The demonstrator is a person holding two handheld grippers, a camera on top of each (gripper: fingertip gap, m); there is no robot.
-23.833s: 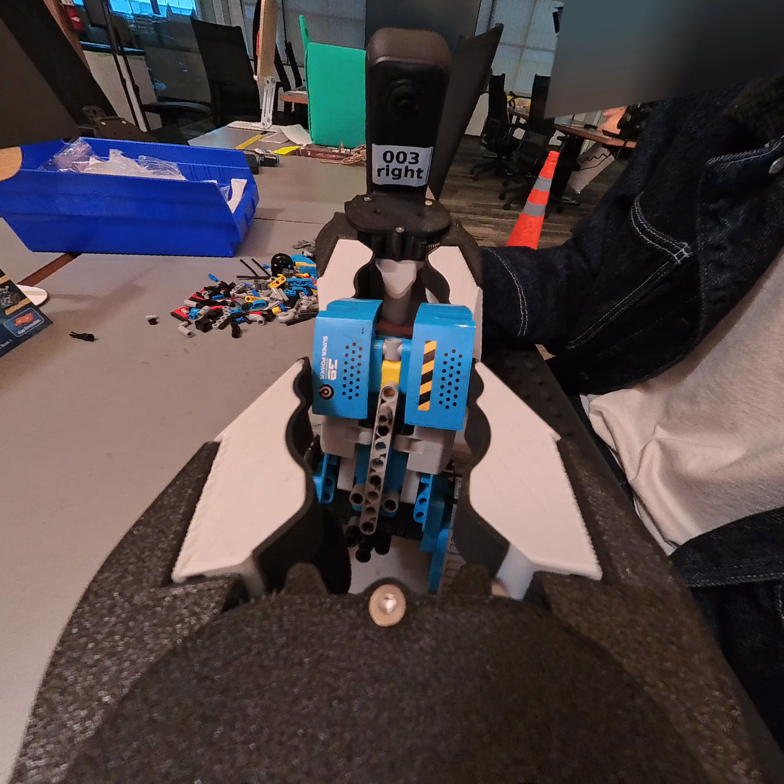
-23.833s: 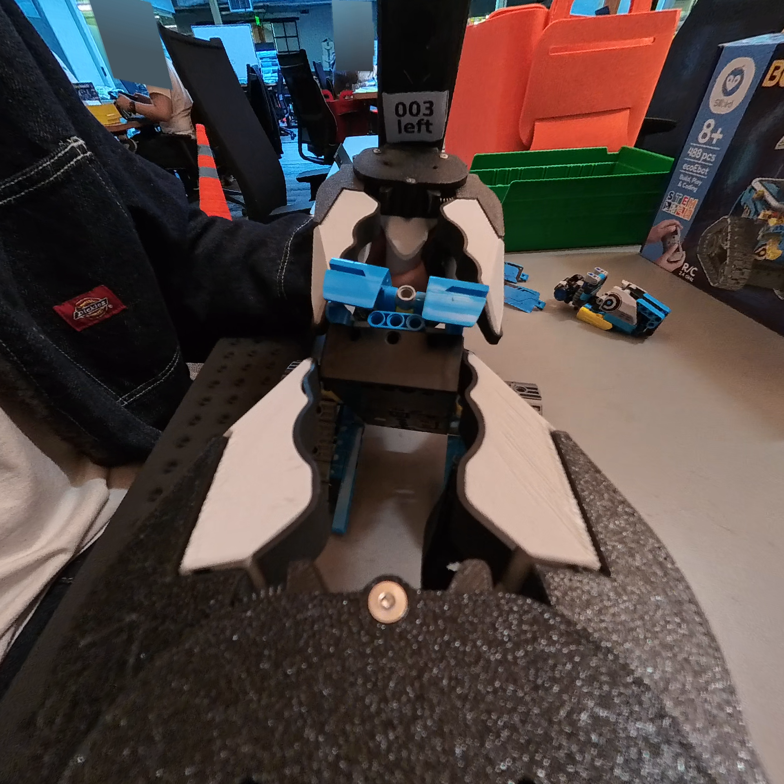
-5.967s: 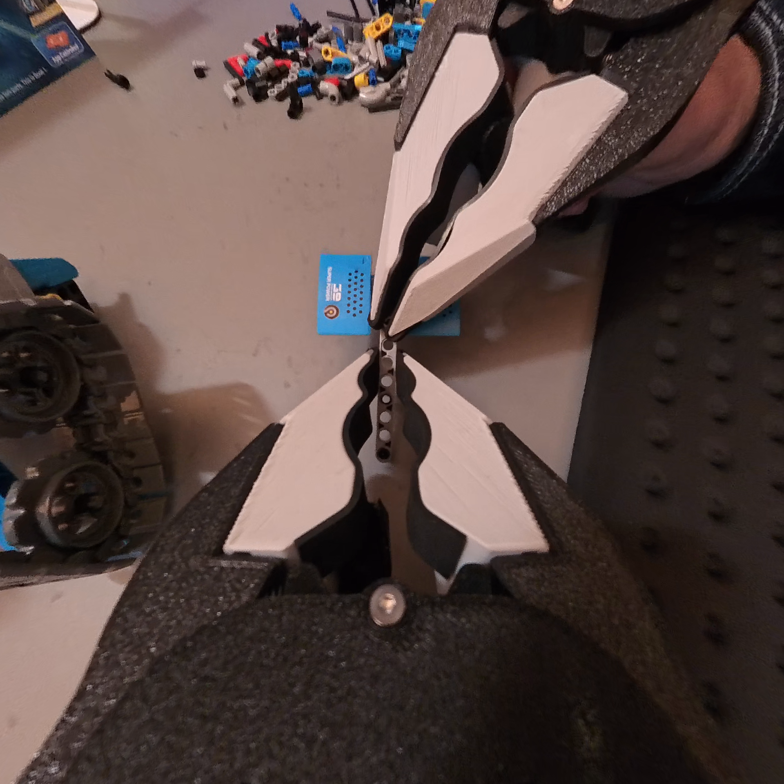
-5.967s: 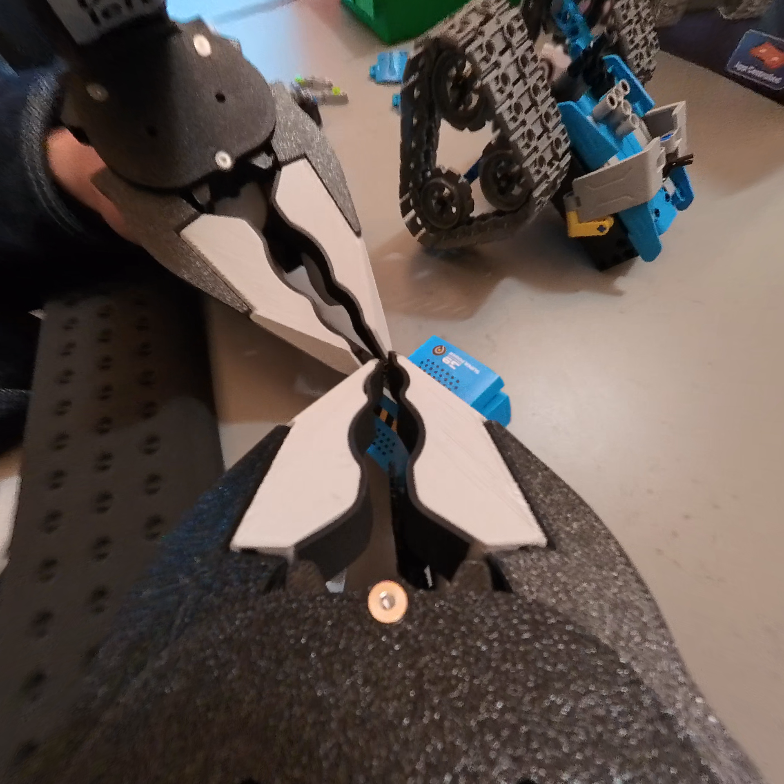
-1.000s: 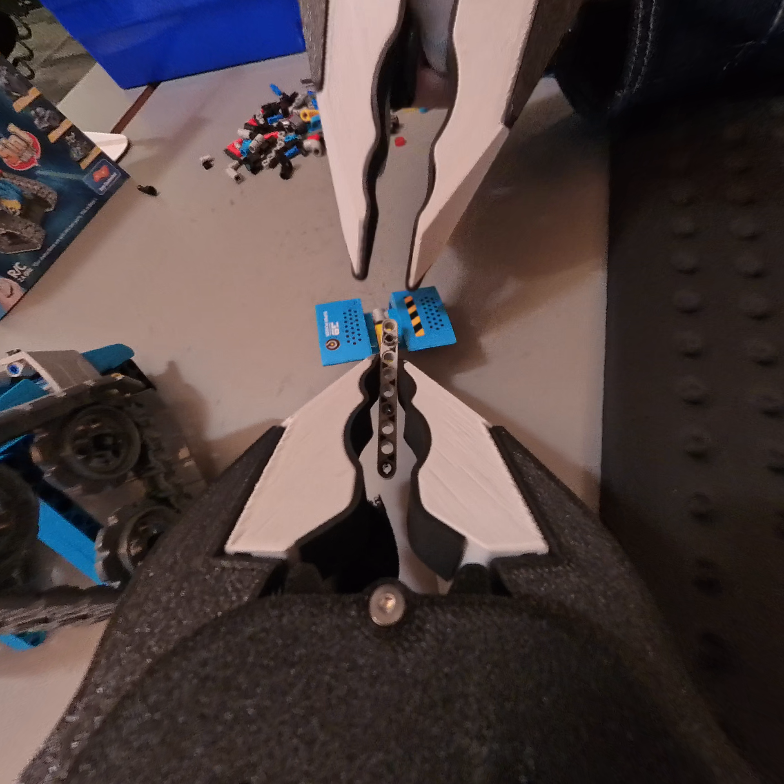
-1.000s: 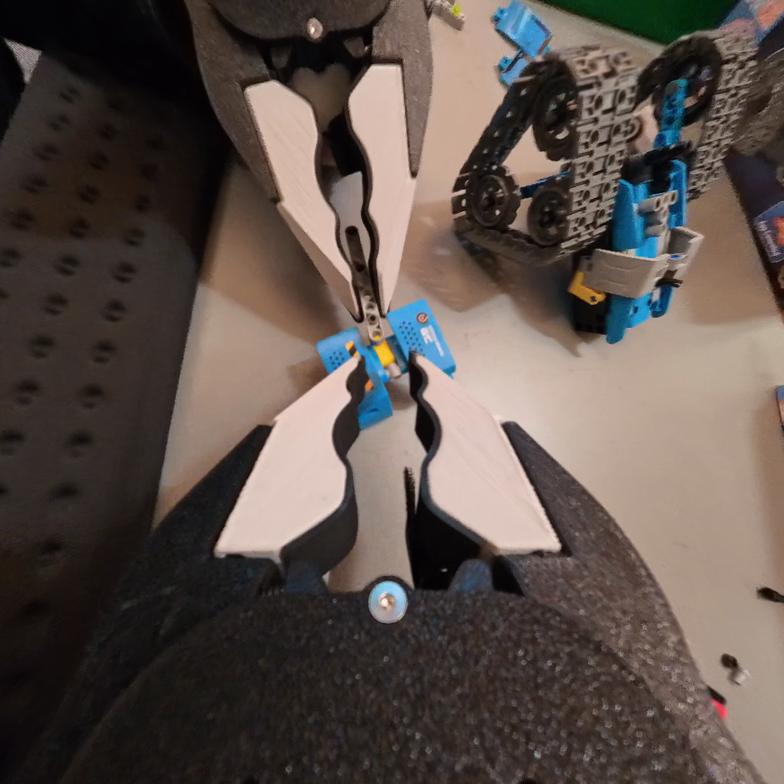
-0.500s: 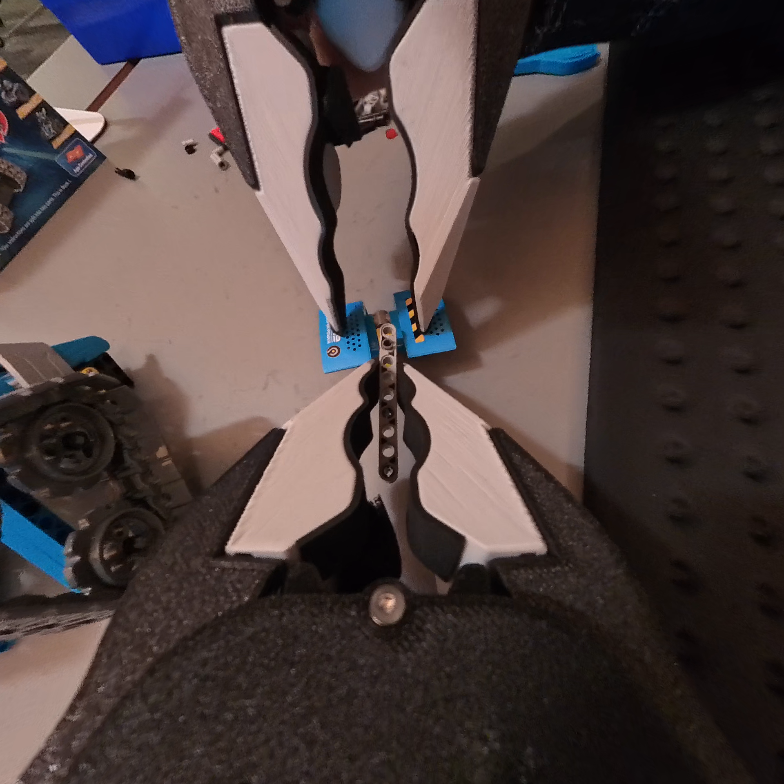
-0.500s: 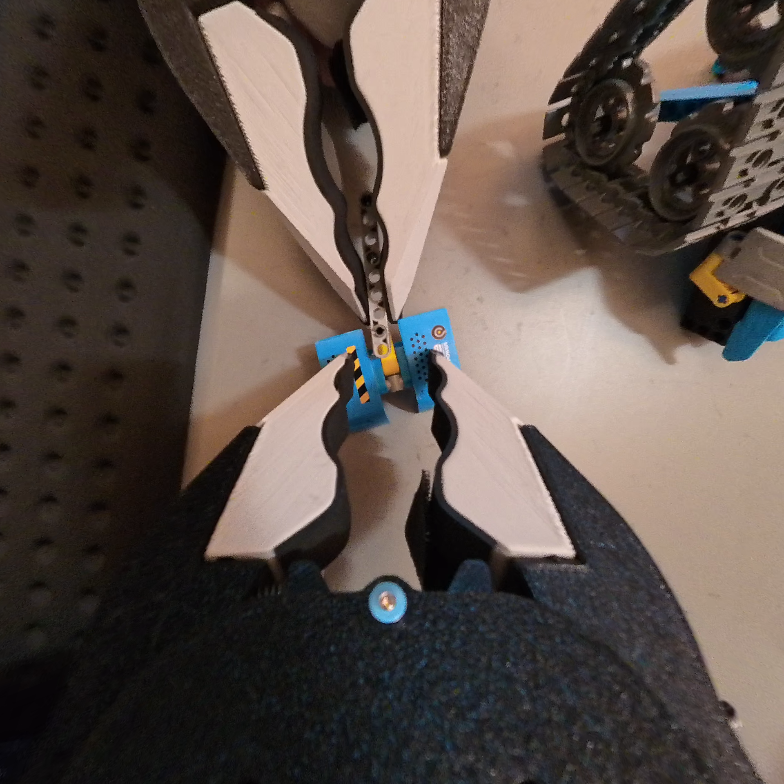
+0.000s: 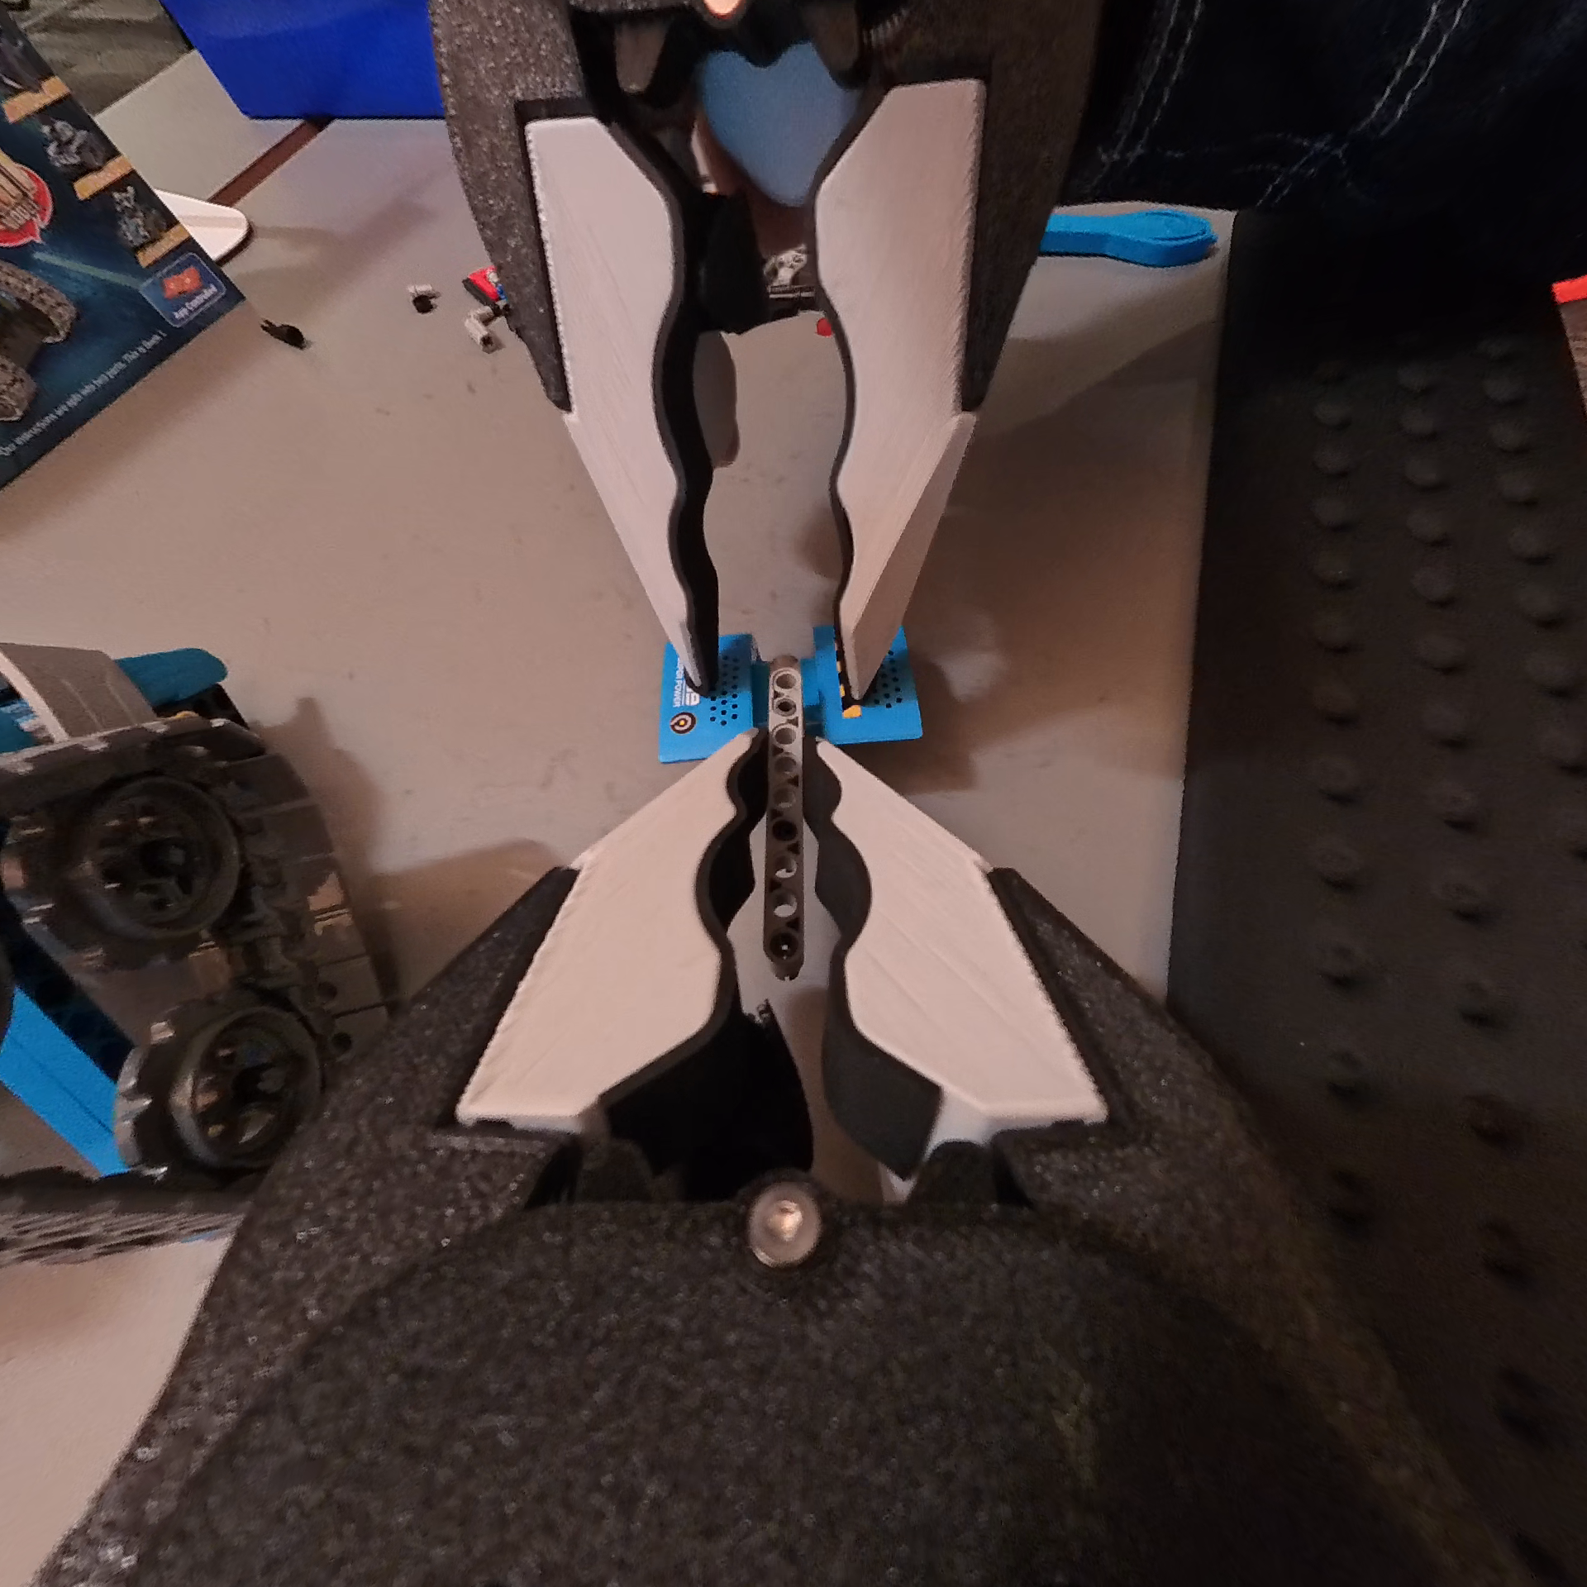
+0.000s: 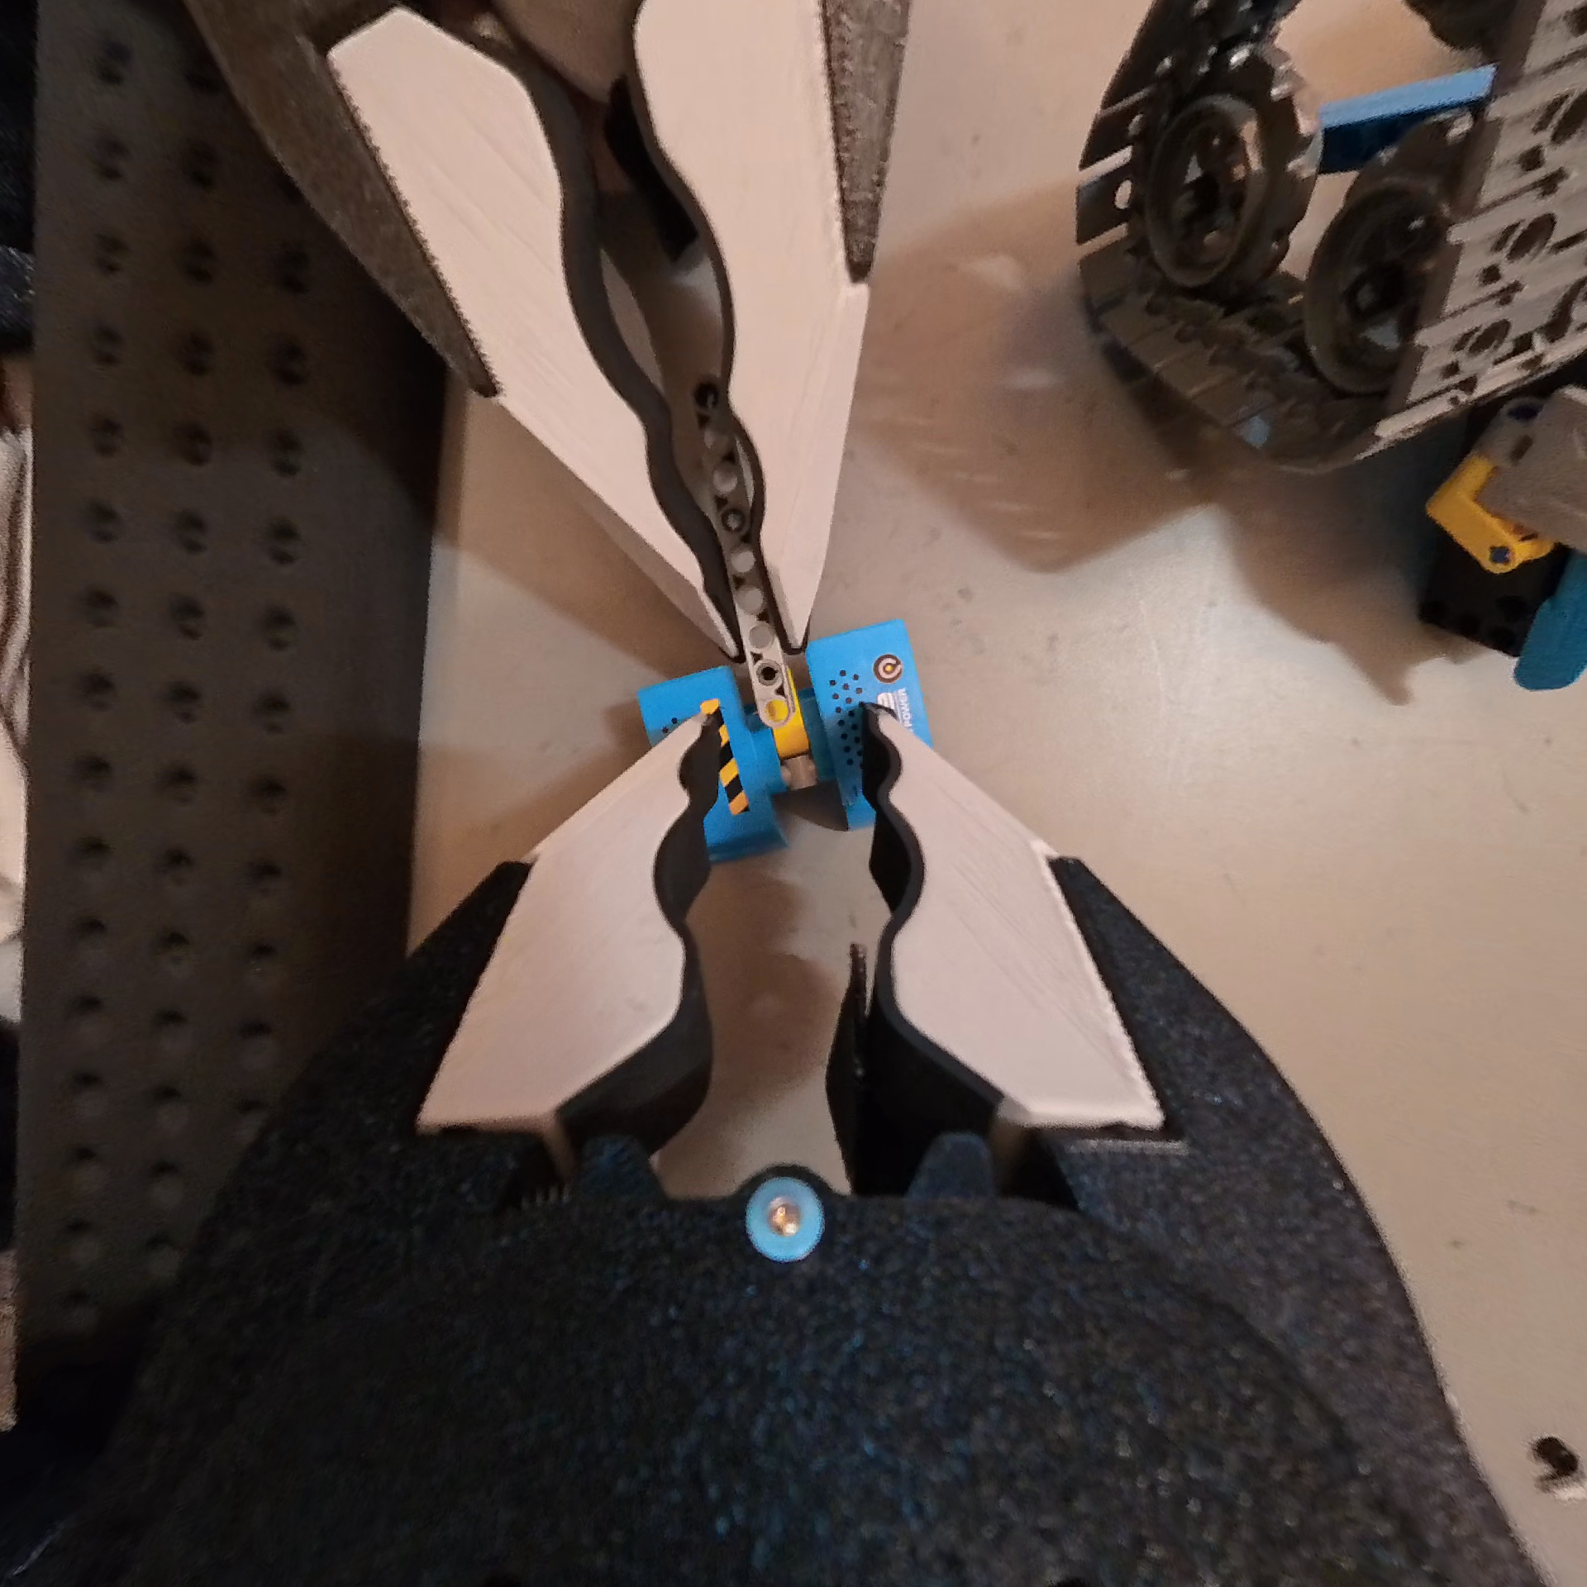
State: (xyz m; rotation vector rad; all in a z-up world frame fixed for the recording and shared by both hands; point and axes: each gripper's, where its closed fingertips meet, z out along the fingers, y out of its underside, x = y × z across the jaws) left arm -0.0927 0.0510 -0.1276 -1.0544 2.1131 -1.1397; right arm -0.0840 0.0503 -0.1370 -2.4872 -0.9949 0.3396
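Observation:
My left gripper (image 9: pixel 786 738) is shut on a grey holed beam (image 9: pixel 783 842). The beam's far end meets a small blue two-panel assembly (image 9: pixel 713 713) lying on the table, at its yellow connector (image 10: pixel 783 717). My right gripper (image 10: pixel 786 721) is open, with one fingertip on or just over each blue panel (image 10: pixel 867 687). It comes down from the top of the left wrist view (image 9: pixel 777 683). The left gripper (image 10: pixel 763 644) and the beam (image 10: pixel 730 515) enter the right wrist view from above.
A grey tracked vehicle with blue parts (image 9: pixel 172 902) stands close to the left of the left gripper, and shows in the right wrist view (image 10: pixel 1288 215). A black studded mat (image 9: pixel 1391 687) borders the table. A printed box (image 9: pixel 77 258), a blue bin (image 9: pixel 300 51) and loose small parts (image 9: pixel 446 300) lie farther off. Only a small space, under 4 cm, lies between the two pairs of fingers.
The right gripper has come down from above the blue assembly, and its open fingertips now sit on the two panels. The left gripper still holds the beam in place.

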